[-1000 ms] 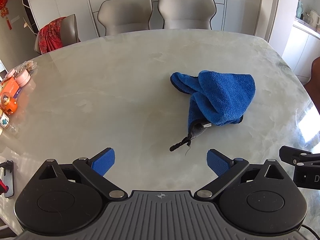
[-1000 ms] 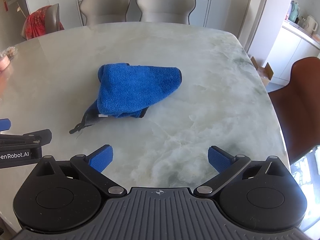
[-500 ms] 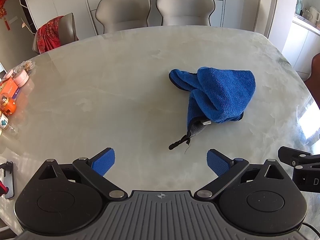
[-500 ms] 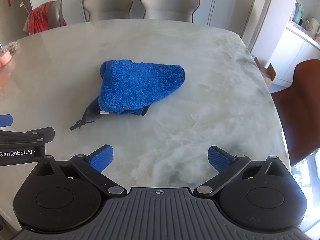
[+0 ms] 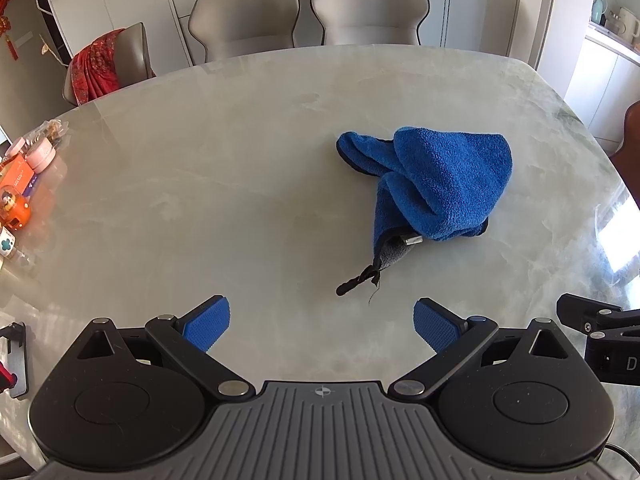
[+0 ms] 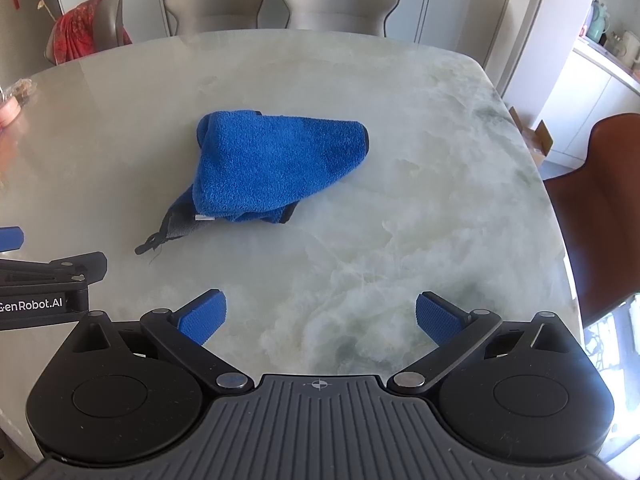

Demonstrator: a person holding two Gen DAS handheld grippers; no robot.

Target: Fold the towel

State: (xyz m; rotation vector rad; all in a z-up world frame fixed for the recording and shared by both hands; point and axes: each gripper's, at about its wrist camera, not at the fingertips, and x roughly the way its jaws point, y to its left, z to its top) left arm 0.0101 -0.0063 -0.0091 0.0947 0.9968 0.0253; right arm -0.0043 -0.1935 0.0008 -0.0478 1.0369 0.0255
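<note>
A blue towel lies crumpled in a heap on the marble table; its grey underside and a black hanging loop stick out toward me. It also shows in the right wrist view. My left gripper is open and empty, short of the towel and to its left. My right gripper is open and empty, short of the towel and to its right. Each gripper shows at the edge of the other's view.
Small packets, jars and an orange toy sit at the table's left edge. Two grey chairs stand at the far side, one with a red cloth at the far left. A brown chair stands at the right.
Both grippers have moved slightly, so the towel sits a little lower and farther in view. The towel itself has not moved. Both stay open.
</note>
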